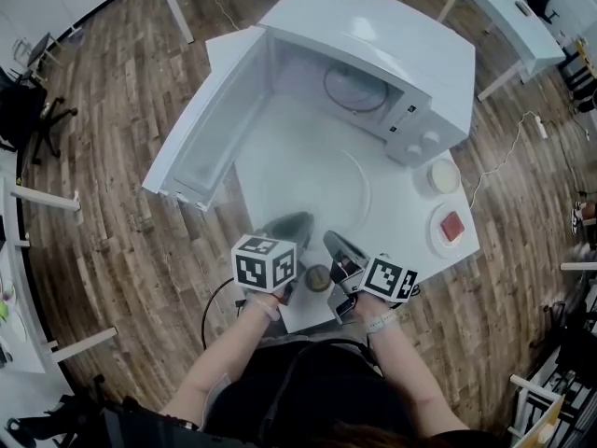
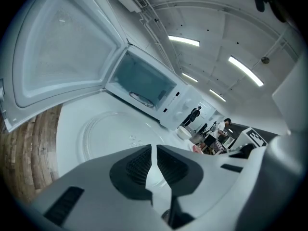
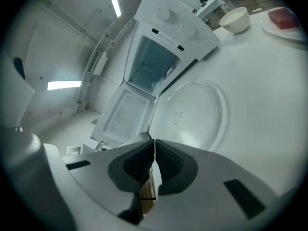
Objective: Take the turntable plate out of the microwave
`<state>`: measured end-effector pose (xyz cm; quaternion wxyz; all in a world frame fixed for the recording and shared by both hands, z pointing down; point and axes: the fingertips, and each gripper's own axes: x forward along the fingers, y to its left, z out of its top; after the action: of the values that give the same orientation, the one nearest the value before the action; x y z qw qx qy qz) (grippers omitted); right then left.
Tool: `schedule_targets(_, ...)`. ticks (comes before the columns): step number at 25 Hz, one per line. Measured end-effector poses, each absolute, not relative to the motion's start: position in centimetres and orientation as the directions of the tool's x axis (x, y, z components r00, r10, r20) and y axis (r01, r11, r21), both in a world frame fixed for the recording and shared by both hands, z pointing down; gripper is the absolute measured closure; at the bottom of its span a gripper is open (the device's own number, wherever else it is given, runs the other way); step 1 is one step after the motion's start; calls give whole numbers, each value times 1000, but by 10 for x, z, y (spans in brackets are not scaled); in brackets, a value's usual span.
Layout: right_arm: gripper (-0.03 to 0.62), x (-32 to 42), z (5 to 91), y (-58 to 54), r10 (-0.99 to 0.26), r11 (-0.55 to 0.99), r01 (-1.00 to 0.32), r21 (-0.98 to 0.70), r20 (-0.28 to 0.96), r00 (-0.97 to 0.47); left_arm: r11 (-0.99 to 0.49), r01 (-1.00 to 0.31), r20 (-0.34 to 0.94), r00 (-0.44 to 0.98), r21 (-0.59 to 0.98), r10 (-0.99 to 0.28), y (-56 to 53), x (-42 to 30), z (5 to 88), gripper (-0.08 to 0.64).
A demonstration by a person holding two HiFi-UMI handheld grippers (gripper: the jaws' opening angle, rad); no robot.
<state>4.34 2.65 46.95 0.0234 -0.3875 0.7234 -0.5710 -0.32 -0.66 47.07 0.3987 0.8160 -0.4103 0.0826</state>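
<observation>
Lying flat on the table (image 1: pixel 408 211), the plate (image 1: pixel 317 189) sits outside the microwave (image 1: pixel 373 54), just in front of its mouth, with the door (image 1: pixel 210 124) swung wide to the left. The person stands at the table's near edge with a tool in each hand. The left claw (image 1: pixel 300 218) hangs near the plate's near rim, its jaws pressed together with nothing between them. The right claw (image 1: pixel 331 238) is close beside it, likewise closed and empty, clear of the glass. Off to the right stand a small bowl (image 1: pixel 443 175) and a dish (image 1: pixel 451 227) carrying a red block, both well apart from the plate.
</observation>
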Motion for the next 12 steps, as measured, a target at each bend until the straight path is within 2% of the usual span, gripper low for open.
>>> schedule_targets(5, 571, 56, 455, 31, -609, 166, -574, -802, 374, -699, -386, -707, 437, 685, 593, -583, 11, 7, 463, 520)
schedule_targets(12, 571, 54, 423, 36, -615, 471, -718, -513, 393, -684, -454, -666, 374, 726, 593, -577, 33, 22, 442, 520)
